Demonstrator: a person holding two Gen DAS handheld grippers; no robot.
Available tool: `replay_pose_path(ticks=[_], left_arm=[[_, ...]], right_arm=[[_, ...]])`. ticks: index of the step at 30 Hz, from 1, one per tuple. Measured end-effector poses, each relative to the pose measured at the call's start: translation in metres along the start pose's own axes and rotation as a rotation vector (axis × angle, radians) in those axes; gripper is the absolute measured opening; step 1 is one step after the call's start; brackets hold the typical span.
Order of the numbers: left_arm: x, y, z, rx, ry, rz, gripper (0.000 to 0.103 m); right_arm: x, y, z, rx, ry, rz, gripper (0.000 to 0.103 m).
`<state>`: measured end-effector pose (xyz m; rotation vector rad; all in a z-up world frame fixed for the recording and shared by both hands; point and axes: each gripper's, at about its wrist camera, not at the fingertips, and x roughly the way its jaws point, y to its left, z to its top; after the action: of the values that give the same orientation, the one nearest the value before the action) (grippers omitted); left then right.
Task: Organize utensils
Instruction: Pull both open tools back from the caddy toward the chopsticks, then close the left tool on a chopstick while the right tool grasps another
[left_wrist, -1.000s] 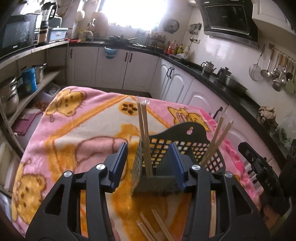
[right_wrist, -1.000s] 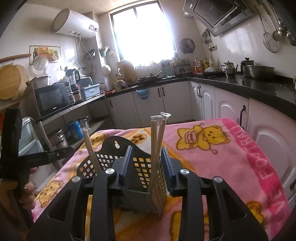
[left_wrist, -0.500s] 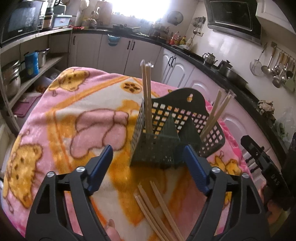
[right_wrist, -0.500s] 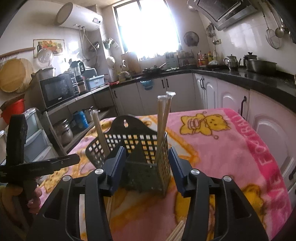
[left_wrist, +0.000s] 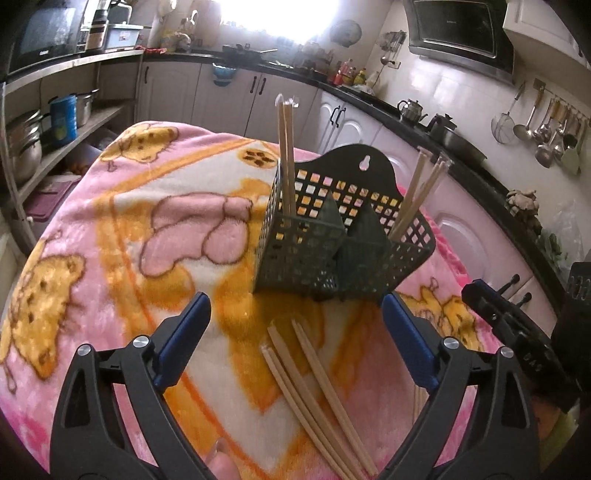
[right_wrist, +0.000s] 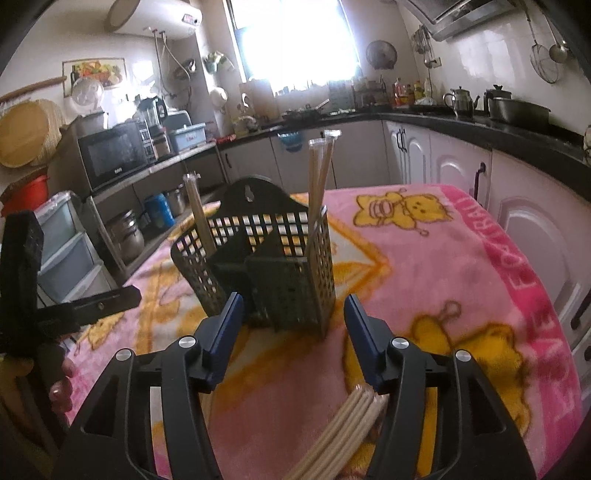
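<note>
A dark mesh utensil caddy (left_wrist: 343, 236) stands upright on the pink blanket (left_wrist: 110, 229); it also shows in the right wrist view (right_wrist: 273, 273). One wrapped chopstick pair (left_wrist: 286, 155) stands in its left compartment and another pair (left_wrist: 417, 199) leans in the right one. Several loose chopsticks (left_wrist: 314, 395) lie on the blanket in front of it, also visible in the right wrist view (right_wrist: 343, 432). My left gripper (left_wrist: 295, 339) is open and empty, just short of the caddy. My right gripper (right_wrist: 293, 336) is open and empty, facing the caddy from the other side.
The blanket-covered table (right_wrist: 461, 295) drops off at its edges. Kitchen cabinets (left_wrist: 229, 92) and a black counter (right_wrist: 480, 125) run around the room. Shelves with pots (left_wrist: 33, 133) stand to the left. The right gripper's body (left_wrist: 517, 332) sits at the table's right.
Both grippers have opened and let go of the caddy, then drawn back from it. The caddy stands on its own and the loose chopsticks have come into view.
</note>
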<state>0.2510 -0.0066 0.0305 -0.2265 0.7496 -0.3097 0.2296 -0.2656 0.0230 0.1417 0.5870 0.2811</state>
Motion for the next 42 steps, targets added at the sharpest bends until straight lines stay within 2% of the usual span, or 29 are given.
replay_pose_path(ticks=[19, 27, 30, 38, 42], left_arm=[[0.000, -0.003, -0.030, 0.005, 0.047, -0.011, 0.085], [0.009, -0.011, -0.045, 0.019, 0.106, -0.041, 0.056], [0.013, -0.014, -0.053, 0.021, 0.139, -0.056, 0.048], [0.028, -0.017, -0.067, 0.011, 0.206, -0.072, 0.037], [0.038, -0.018, -0.067, 0.004, 0.236, -0.071, 0.026]], right_arm=[[-0.009, 0.000, -0.039, -0.027, 0.104, -0.002, 0.055], [-0.014, -0.008, -0.055, -0.030, 0.139, -0.023, 0.055], [-0.015, -0.015, -0.062, -0.022, 0.155, -0.032, 0.055], [-0.016, -0.032, -0.074, 0.027, 0.183, -0.053, 0.055], [-0.016, -0.035, -0.076, 0.037, 0.182, -0.053, 0.054]])
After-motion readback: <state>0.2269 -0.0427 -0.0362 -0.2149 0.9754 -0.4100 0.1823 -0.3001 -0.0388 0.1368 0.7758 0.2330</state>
